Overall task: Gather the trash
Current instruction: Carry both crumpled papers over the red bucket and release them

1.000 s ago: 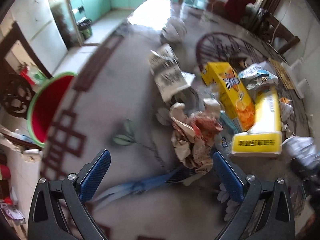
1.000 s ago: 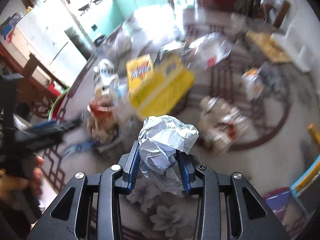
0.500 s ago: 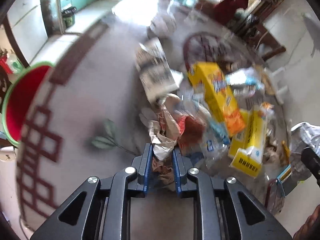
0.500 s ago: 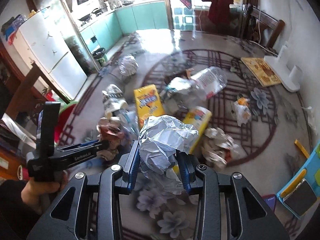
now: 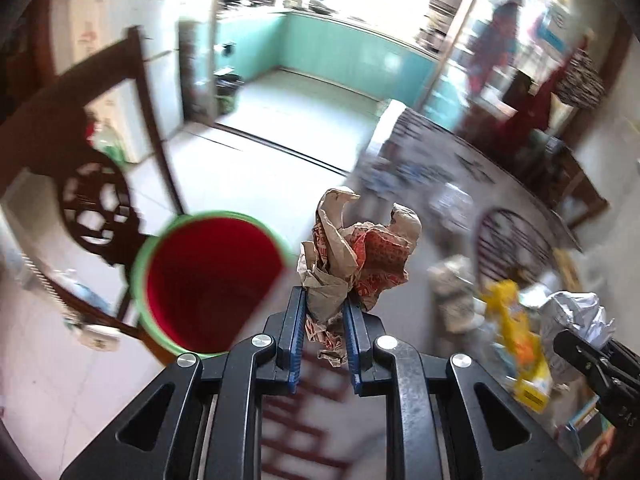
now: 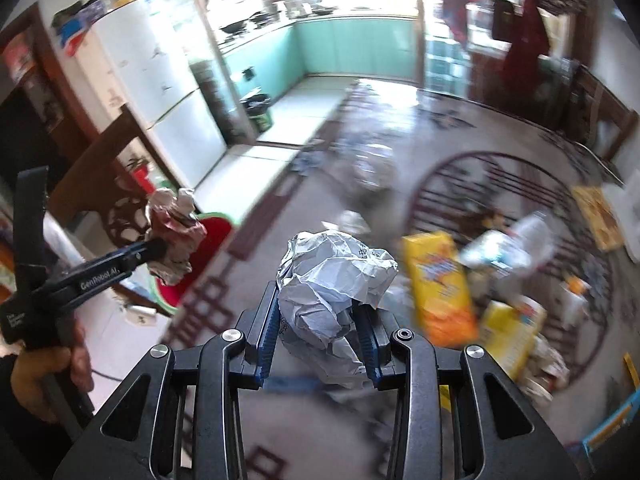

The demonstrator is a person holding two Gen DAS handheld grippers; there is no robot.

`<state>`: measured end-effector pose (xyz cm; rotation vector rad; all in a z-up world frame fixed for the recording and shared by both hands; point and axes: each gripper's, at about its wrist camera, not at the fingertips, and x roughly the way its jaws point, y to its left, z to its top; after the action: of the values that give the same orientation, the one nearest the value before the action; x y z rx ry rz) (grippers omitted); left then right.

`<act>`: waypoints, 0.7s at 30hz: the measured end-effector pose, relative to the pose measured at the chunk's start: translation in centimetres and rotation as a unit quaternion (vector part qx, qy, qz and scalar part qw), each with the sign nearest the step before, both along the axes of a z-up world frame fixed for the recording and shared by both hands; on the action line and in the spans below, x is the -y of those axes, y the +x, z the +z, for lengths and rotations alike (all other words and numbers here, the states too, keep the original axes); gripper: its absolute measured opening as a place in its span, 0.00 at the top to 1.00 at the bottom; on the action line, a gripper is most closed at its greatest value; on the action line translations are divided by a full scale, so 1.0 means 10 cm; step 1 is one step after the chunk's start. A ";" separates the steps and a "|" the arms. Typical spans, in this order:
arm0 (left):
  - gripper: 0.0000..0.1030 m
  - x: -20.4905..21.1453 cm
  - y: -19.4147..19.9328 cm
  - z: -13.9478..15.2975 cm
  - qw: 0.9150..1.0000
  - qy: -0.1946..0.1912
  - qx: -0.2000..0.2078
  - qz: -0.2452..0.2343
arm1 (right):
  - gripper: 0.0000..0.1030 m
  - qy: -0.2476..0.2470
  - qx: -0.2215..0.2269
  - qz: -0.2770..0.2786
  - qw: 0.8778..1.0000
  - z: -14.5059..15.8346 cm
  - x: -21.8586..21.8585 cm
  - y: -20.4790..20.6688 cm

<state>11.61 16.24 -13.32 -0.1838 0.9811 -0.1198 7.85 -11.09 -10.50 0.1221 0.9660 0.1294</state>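
At the lower centre of the left wrist view, the left hand-held gripper (image 5: 324,312) is clenched on a crumpled brown-and-red paper wrapper (image 5: 354,256); the blue fingers (image 5: 297,332) pinch the wrapper's lower part, and most of the wad rises above and slightly right of the fingertips, with a short tail hanging below them. To the left of the wrapper, in the middle left of the frame, a red bin with a green rim (image 5: 212,276) stands open on the floor, its rim near the wrapper but not touching it. Behind the bin, at the left edge, is a dark carved wooden chair (image 5: 96,200). At the lower right, blurred, a yellow box (image 5: 520,344) lies on the patterned rug (image 5: 512,240).

At the lower centre of the right wrist view, the right hand-held gripper (image 6: 320,336) grasps a crumpled white paper ball (image 6: 332,280), which sits between its fingers and bulges above them. In the middle left of that frame the left hand-held gripper (image 6: 160,250) appears from the side, held by a hand (image 6: 48,368), carrying the wrapper (image 6: 174,236) in front of the red bin (image 6: 208,236). At the right, the yellow box (image 6: 436,280), a clear plastic bottle (image 6: 520,240) and other blurred litter lie on the rug (image 6: 500,184).
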 end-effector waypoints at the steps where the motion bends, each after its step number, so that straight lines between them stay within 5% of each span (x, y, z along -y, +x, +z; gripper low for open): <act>1: 0.85 -0.13 0.03 -0.01 1.000 0.006 -0.001 0.009 | 0.67 0.007 -0.002 0.013 1.000 -0.03 -0.14 0.11; 8: 0.85 -0.88 0.24 -0.35 0.997 0.038 -0.036 0.065 | 0.66 0.040 -0.027 0.075 0.996 -0.33 -0.90 0.64; 16: 0.84 -1.08 0.50 -0.64 0.995 0.045 -0.057 0.061 | 0.66 0.052 -0.068 0.101 0.991 -0.71 -1.44 1.13; 21: 0.70 -1.18 0.64 -0.72 0.995 0.046 -0.066 0.058 | 0.54 0.053 -0.067 0.106 0.991 -0.74 -1.58 1.24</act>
<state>18.04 28.07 -20.54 -0.1643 1.1038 0.0444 20.24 4.71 -17.88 0.1267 1.1056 0.3712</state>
